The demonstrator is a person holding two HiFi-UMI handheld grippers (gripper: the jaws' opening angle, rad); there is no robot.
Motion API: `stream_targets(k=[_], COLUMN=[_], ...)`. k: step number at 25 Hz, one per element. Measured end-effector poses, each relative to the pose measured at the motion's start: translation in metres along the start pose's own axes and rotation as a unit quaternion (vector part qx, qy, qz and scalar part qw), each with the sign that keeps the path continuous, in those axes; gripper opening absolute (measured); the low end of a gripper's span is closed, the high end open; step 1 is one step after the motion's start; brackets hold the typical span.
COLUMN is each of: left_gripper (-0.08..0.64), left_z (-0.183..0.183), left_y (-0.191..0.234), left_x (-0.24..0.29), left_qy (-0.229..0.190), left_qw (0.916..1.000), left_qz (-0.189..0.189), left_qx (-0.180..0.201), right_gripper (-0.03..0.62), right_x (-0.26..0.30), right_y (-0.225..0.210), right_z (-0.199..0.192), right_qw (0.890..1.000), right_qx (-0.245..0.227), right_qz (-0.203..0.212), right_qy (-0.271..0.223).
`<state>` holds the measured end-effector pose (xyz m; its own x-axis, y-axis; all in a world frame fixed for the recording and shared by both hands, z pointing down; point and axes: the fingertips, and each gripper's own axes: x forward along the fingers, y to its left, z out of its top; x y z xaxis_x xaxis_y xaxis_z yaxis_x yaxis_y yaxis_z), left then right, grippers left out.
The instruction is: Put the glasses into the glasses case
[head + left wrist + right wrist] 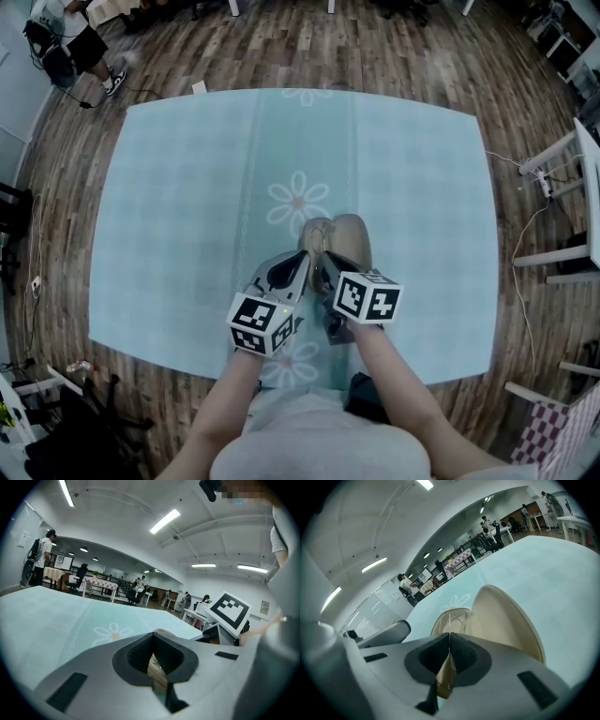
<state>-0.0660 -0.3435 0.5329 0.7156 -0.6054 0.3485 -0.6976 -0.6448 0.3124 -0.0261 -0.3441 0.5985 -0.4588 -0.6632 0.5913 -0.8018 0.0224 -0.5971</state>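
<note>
A beige glasses case (351,232) lies open at the middle of the table (178,206), which has a light-blue cloth. Both grippers meet at its near end. My right gripper (324,257) is shut on the thin wire-framed glasses (450,619), which hang over the case's shallow half (438,625); its rounded lid (506,616) lies to the right. The right gripper's tip (449,637) hides the lenses. My left gripper (307,251) is shut, and something beige shows between its pads (140,653), seemingly the case's near rim. The left gripper's tip (153,637) points across the cloth.
A flower print (298,202) lies just beyond the case. White tables (574,159) and cables (525,234) stand off the table's right side, a checked chair (562,433) at the lower right. A person (75,42) stands far back left.
</note>
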Motion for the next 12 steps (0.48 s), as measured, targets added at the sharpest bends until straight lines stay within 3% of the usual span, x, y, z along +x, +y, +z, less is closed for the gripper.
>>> stream_targets(k=[12], left_gripper=[0.008], left_z=[-0.002], left_y=[0.010], left_x=[-0.005], left_qy=[-0.003], left_qw=[0.9999], left_qz=[0.011], left_qx=[-0.006], right_gripper=[0.028], right_x=[0.009], right_y=[0.002], right_z=[-0.004], right_qw=[1.000], right_qx=[0.007], right_qz=[-0.003], right_qy=[0.002])
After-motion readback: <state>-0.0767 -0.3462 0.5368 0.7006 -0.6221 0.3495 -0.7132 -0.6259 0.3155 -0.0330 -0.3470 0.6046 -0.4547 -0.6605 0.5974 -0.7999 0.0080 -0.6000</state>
